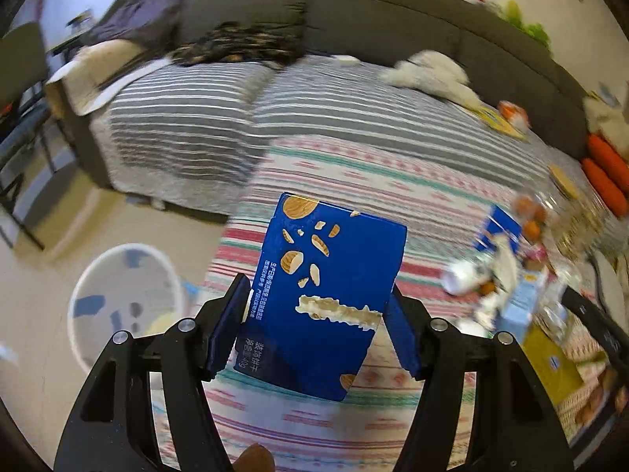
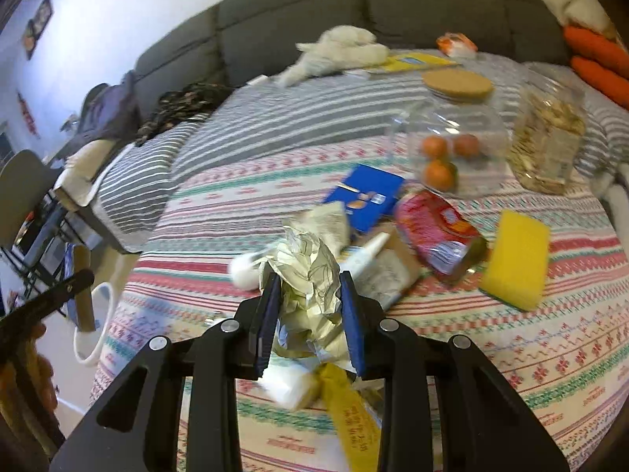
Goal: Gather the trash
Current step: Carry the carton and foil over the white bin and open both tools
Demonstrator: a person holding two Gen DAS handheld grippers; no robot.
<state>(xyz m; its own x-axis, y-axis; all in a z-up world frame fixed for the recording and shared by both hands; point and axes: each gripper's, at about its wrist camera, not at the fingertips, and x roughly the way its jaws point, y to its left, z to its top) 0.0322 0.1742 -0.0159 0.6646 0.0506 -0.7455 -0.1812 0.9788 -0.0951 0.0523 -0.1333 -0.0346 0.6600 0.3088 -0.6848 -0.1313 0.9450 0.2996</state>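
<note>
My left gripper is shut on a blue snack box with almond pictures and holds it above the patterned tablecloth. A white trash bin stands on the floor to the lower left. My right gripper is shut on a crumpled pale wrapper above the table. More trash lies beyond it: a second blue box, a red and pink packet, a white tube and a yellow wrapper. The bin's rim shows at the left of the right wrist view.
A yellow sponge, a clear jar of oranges with a cork lid and a jar of snacks stand on the table. A grey sofa with striped cover, white plush toy and clothes lies behind. Chairs stand left.
</note>
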